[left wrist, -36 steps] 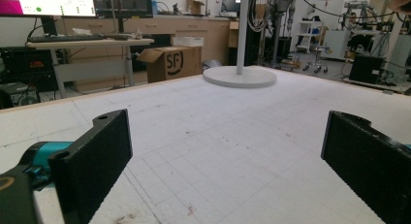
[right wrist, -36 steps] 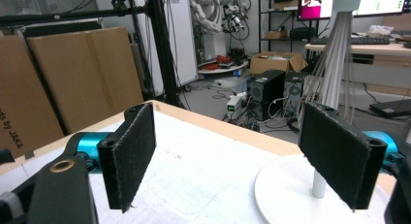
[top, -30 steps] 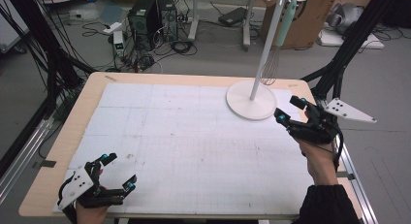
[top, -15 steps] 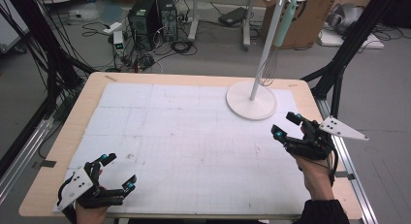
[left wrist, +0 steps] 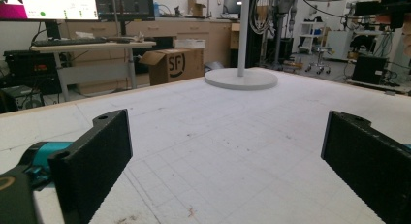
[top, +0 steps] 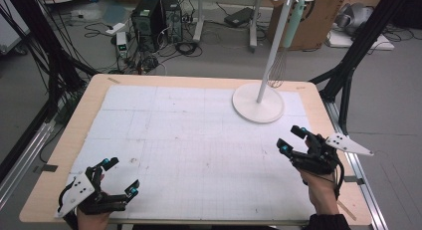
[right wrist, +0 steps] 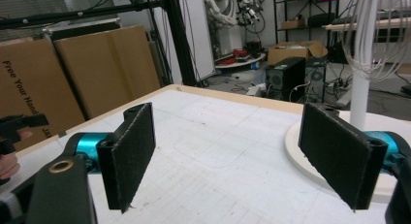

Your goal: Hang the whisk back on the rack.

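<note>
Whisk [top: 278,68] wires, round white stand base [top: 258,102]

black left gripper [top: 118,176], right gripper [top: 292,140]; textured flat fingers [right wrist: 130,149]; teal joints; grey triangular plates; dark sleeve [top: 328,222].

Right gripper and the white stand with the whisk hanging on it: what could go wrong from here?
1. The right gripper sits with its jaws open close beside the stand's base; a careless reach might nudge the base and rock the tall pole.
2. The whisk hangs from a hook near the pole; a jolt could probably swing it or knock it off.
</note>
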The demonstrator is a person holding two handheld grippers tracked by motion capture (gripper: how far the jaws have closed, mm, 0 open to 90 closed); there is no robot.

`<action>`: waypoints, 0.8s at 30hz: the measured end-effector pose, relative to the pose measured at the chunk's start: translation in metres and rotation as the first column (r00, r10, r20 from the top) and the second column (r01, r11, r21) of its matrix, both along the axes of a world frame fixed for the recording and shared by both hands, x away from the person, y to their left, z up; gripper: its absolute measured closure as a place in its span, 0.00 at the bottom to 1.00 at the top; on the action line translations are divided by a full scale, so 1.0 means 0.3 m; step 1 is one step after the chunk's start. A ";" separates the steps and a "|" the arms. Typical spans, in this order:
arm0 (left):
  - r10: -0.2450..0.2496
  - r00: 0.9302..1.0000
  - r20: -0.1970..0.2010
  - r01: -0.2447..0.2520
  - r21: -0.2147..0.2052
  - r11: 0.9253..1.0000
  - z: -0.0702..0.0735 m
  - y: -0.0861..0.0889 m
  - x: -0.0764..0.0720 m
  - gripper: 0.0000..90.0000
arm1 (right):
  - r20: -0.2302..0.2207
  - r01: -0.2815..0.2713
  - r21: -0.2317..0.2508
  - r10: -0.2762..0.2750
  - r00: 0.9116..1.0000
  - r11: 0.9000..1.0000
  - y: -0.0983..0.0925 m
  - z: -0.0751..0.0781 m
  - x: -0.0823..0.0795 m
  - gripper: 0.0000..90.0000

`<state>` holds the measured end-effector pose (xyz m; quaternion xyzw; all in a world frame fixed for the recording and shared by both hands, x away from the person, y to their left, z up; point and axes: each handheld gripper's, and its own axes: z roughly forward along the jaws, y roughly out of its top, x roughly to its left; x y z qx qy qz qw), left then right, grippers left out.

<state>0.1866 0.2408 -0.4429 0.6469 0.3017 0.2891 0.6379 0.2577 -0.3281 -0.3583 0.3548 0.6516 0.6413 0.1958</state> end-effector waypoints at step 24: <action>-0.004 1.000 0.013 0.004 0.002 1.000 0.007 0.000 -0.009 0.05 | 0.019 -0.038 0.001 0.037 0.999 0.999 0.046 -0.066 -0.044 0.22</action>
